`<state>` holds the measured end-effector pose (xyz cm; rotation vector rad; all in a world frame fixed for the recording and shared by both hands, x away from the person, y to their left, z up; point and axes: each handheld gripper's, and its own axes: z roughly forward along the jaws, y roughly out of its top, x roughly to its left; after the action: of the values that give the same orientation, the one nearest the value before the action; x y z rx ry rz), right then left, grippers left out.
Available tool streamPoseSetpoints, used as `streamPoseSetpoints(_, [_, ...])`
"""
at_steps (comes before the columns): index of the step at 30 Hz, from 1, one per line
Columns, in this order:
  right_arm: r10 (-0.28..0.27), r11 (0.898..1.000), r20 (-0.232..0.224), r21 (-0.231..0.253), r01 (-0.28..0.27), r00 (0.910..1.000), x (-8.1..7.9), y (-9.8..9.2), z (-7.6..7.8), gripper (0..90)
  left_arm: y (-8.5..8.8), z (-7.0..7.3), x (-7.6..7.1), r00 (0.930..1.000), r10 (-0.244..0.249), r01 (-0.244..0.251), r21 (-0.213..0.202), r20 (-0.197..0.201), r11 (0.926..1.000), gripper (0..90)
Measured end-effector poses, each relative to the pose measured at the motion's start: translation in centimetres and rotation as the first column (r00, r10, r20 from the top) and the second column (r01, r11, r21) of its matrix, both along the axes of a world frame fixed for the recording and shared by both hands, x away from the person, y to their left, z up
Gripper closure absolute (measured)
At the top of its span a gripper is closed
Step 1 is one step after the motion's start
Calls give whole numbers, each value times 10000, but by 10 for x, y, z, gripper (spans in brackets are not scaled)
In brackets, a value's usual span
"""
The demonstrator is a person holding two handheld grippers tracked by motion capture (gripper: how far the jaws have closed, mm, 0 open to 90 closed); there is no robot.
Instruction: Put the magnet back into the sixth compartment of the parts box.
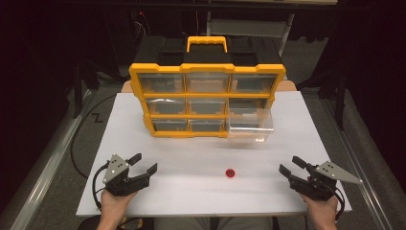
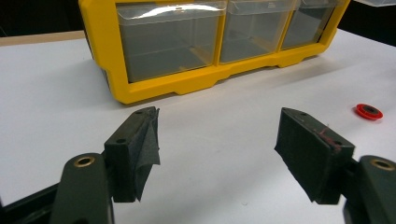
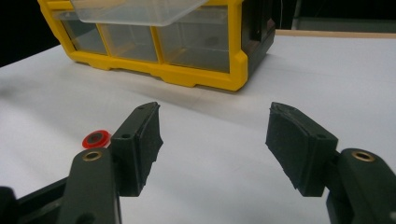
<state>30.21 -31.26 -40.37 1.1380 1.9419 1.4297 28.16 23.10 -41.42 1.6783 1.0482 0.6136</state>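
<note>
A yellow organiser (image 1: 207,98) with clear drawers stands upright at the back of the white table (image 1: 191,191). One clear drawer (image 1: 251,125) on its right side is pulled out and juts forward. A small red ring (image 1: 230,173) lies flat on the table in front, between my hands. My left gripper (image 1: 144,163) rests open near the front left, with nothing between its jaws. My right gripper (image 1: 292,165) is open at the front right, also holding nothing. The red ring (image 2: 369,111) lies to the right of the left jaws, and the red ring (image 3: 96,138) sits just left of the right jaws.
The organiser has a yellow carry handle (image 1: 207,44) on top. Black cables trail from both grippers over the table's front edge. Dark floor and stand legs surround the table. The organiser base (image 2: 187,84) and organiser corner (image 3: 233,74) stand ahead of the jaws.
</note>
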Motion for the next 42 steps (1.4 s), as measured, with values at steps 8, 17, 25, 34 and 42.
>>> streamPoseSetpoints(8, [129, 9999, 52, 2, -129, 9999, 2, 5, 3, 368, 0, 0, 0, 10000, 12, -12, -5, 11, 10000, 299])
streamPoseSetpoints(17, [347, 9994, 48, -95, -347, 9994, 5, 12, 4, 368, 0, 0, 0, 10000, 19, -19, -19, 12, 10000, 299])
streamPoseSetpoints(25, [503, 9986, 12, -158, -502, 9987, 7, 19, 4, 368, 0, 0, 0, 10000, 62, -61, -80, 77, 9999, 299])
streamPoseSetpoints(34, [796, 9964, -18, -279, -796, 9968, 11, 30, 4, 368, 1, 0, 0, 10000, 35, -34, -75, 88, 10000, 298])
streamPoseSetpoints(42, [1062, 9933, -49, -444, -1064, 9943, 15, 41, 4, 368, 1, 1, -1, 9999, 30, -29, -76, 99, 10000, 297])
